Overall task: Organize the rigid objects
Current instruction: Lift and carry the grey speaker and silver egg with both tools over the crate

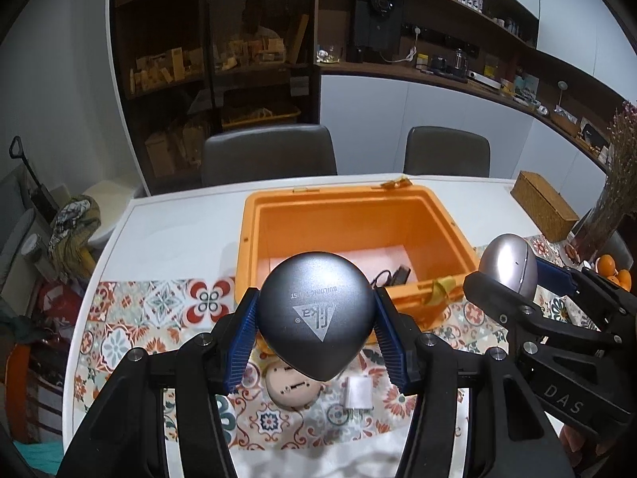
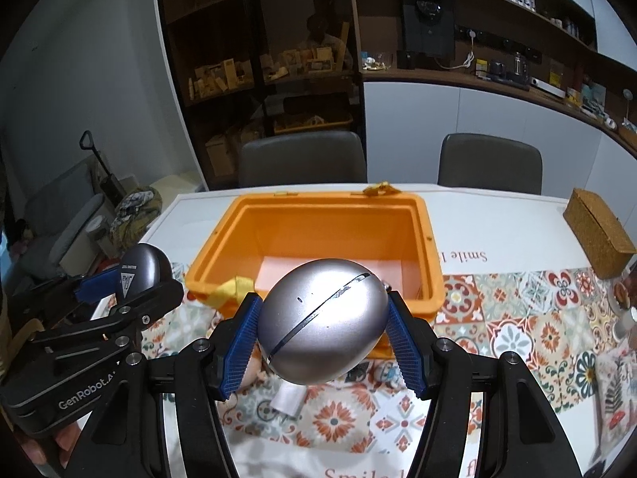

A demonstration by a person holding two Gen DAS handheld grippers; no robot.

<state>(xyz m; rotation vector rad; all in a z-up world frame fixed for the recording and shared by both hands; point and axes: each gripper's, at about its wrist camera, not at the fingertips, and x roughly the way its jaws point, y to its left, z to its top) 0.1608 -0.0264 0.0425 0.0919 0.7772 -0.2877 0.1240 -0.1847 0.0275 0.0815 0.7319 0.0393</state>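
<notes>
In the left wrist view, the left gripper (image 1: 316, 320) has its blue fingers (image 1: 243, 338) closed on a dark grey rounded case (image 1: 316, 314), held above the patterned cloth, just before the orange box (image 1: 358, 235) on the bench (image 1: 179, 207). A round beige plug (image 1: 292, 390) and a white charger (image 1: 358, 392) lie under it.

In the right wrist view, the right gripper (image 2: 324, 326) holds a silver egg-shaped case (image 2: 322, 318) between its fingers (image 2: 406, 342), pressed on both sides, near the front wall of the box.

Both wrist cameras look steeply down from close above the near side of the orange bin (image 1: 358, 215), left view (image 2: 318, 219) slightly leftward, sharing bin and chairs behind it.
</notes>
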